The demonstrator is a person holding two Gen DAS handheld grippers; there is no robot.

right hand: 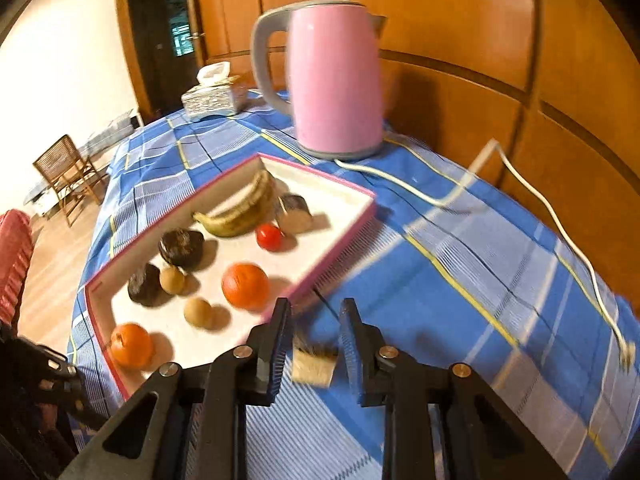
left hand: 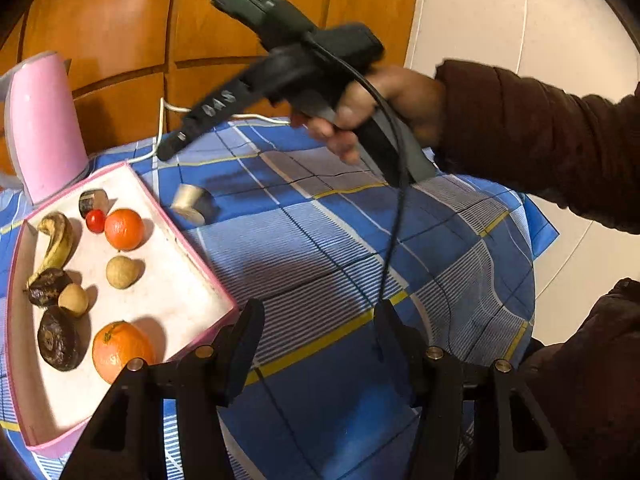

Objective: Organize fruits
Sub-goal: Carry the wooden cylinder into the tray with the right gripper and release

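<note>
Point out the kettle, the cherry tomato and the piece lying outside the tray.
kettle (right hand: 336,80), right wrist view, pink body.
cherry tomato (left hand: 95,221), left wrist view, its middle.
cut piece (left hand: 191,202), left wrist view, pale face.

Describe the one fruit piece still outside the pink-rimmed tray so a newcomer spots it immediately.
Start at the tall pink electric kettle on the blue checked tablecloth, then drop to the shallow white pink-rimmed tray of fruit before it. Just beyond the tray's rim lies a pale cut wedge with dark skin, the only piece lying on the cloth.
</note>
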